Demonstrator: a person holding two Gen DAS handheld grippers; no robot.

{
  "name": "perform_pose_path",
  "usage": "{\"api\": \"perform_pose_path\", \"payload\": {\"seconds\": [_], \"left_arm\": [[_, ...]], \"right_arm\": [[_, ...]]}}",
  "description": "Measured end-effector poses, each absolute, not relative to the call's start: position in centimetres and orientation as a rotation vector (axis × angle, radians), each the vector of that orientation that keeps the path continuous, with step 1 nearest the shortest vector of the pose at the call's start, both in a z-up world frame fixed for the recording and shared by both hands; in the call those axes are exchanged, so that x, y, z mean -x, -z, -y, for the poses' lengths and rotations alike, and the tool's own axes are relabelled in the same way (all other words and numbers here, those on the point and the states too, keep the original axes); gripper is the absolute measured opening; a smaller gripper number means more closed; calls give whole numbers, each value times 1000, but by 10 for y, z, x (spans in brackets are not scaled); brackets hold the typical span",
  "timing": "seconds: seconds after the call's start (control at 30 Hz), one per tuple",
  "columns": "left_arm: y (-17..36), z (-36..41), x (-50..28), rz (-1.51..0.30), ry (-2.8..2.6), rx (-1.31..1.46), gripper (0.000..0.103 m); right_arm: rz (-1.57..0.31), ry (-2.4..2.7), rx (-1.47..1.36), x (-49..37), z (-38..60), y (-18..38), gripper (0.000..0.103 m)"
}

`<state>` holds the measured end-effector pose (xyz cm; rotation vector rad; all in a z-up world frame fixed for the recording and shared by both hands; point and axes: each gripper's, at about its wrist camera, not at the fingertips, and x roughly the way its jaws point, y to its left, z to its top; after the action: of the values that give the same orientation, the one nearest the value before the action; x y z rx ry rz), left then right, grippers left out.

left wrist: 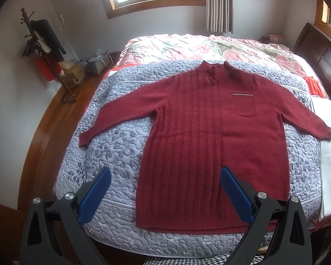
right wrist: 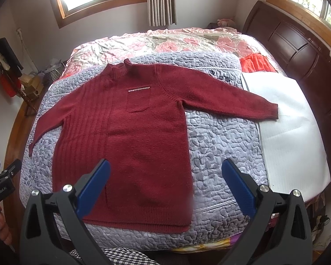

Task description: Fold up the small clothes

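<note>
Sweater [left wrist: 209, 137] lies flat, unfolded, on the quilt [left wrist: 112, 132]; left gripper [left wrist: 165, 190] and right gripper [right wrist: 165, 185] hover spread, empty. Pinch both sleeve cuffs first, folding inward evenly.

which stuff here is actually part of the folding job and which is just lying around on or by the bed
Part of the job:
- red sweater, spread flat, sleeves out
- grey quilt it lies on
- left gripper and right gripper, both with jaws open, holding nothing

Just lying about:
- white sheet under one cuff
- orange-red cloth
- floral bedspread
- coat stand
</note>
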<state>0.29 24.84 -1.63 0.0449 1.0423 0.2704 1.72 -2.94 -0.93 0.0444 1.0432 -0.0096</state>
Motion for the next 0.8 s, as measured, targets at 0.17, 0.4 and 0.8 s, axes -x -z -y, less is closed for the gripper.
{"api": "perform_pose_path", "payload": {"seconds": [0.17, 0.4, 0.8], "left_arm": [[18, -243, -6, -1046, -280, -43, 99], [20, -234, -10, -1054, -293, -42, 99], [29, -208, -24, -1081, -316, -41, 99]], "right_arm": [[-1049, 0, -44, -22, 34, 11, 100], [-1056, -15, -47, -30, 43, 14, 100], [-1071, -41, -70, -50, 74, 24, 100]]}}
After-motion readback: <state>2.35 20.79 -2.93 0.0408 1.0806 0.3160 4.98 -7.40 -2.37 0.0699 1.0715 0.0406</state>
